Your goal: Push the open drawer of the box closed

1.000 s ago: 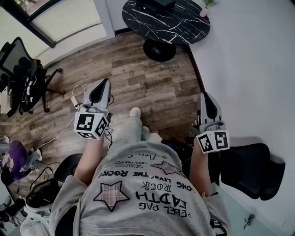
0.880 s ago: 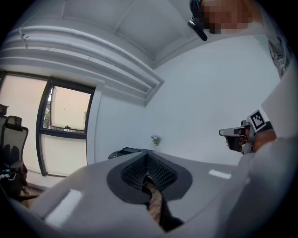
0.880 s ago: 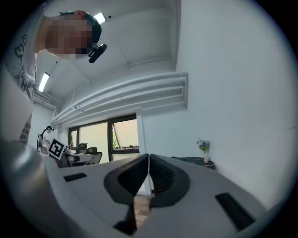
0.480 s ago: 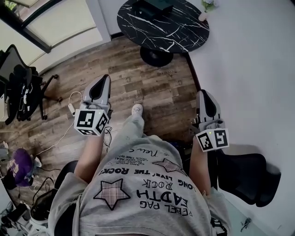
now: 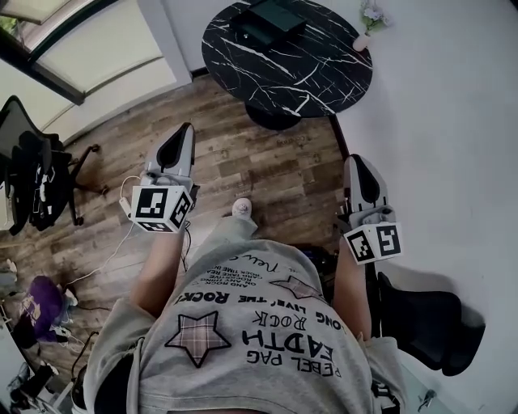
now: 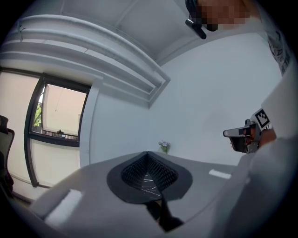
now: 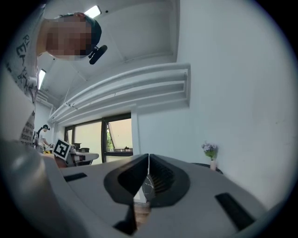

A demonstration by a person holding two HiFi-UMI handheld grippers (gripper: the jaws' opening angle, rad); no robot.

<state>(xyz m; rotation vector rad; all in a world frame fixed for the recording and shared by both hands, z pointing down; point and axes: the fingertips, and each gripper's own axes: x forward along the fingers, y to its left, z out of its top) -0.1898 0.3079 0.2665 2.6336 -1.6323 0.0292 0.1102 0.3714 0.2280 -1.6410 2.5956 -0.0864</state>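
Two grippers, one round black marble table [image 5: 324, 73], one dark box [image 5: 267, 20] on its far side, well apart from both grippers. Left gripper [image 5: 183, 133] jaws pressed together, nothing between them; right gripper [image 5: 357, 166] likewise closed and empty, touching nothing. Drawer too small to make out.

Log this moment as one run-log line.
phase: before contact | left gripper: shut, empty | right gripper: shut, empty | box: on round table, untouched | task: not begun
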